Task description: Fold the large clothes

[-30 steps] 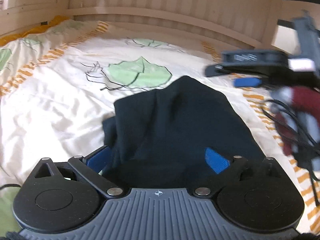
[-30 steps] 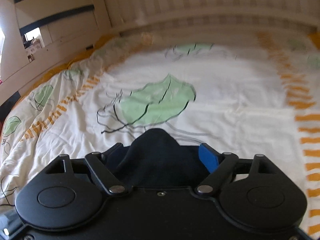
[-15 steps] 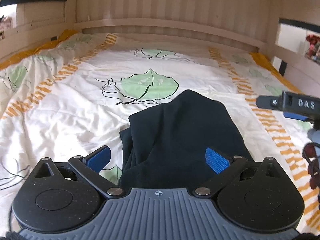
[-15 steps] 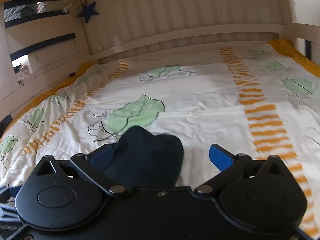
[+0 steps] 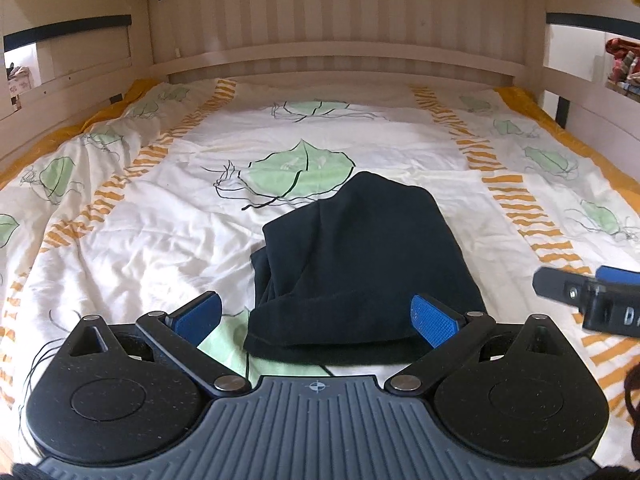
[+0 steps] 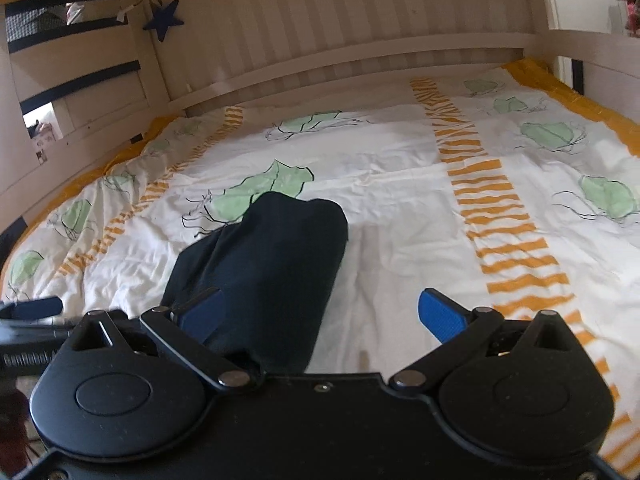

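dark navy folded garment lies on the leaf-print duvet, long axis running away from both claws, nearer the left claw than the right claw, both wide open, gripping nothing.

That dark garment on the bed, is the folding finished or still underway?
The dark garment already lies folded into a compact bundle on the leaf-print duvet. Nothing is in hand: the left tongs and right tongs are both open. Perhaps tidying its loose left edge remains.
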`<state>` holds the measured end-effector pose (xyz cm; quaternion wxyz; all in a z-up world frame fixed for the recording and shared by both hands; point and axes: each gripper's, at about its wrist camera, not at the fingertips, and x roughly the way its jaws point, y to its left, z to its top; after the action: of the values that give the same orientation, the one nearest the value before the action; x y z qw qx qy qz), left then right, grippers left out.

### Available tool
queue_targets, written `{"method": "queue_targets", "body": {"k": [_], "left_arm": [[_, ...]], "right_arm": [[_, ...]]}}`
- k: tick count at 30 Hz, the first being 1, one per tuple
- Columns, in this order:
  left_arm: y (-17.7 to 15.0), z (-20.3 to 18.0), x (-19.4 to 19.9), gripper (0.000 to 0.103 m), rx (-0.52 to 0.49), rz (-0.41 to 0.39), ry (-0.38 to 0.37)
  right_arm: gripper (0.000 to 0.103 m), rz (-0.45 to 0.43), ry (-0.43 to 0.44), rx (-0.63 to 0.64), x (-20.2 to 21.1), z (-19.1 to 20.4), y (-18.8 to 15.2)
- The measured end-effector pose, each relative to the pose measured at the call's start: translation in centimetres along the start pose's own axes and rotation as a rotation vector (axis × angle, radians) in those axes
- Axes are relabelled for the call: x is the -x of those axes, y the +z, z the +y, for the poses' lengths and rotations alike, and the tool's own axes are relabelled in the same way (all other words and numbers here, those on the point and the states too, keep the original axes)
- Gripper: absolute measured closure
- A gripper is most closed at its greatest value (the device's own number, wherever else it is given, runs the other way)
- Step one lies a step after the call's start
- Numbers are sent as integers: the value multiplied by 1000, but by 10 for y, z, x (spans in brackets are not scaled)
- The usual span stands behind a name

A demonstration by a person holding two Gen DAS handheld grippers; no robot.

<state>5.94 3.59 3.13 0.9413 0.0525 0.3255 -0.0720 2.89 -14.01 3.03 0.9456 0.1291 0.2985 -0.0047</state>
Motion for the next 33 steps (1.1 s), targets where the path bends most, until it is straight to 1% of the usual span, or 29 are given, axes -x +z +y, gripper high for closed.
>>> {"method": "queue_targets", "body": {"k": [5,11,21,33], "left_arm": [[-4,1,7,1,19,7,-15],[-7,2,11,1,45,21,-7],[-6,2,11,1,55,29,-8],[-8,1,9,1,54,70,25]], "right_arm": [[1,-15,-13,31,16,7,-8],[1,-16,-20,45,26,11,-14],[1,-3,-28,49,32,14,-20],[1,21,-47,29,34,12,-22]]}}
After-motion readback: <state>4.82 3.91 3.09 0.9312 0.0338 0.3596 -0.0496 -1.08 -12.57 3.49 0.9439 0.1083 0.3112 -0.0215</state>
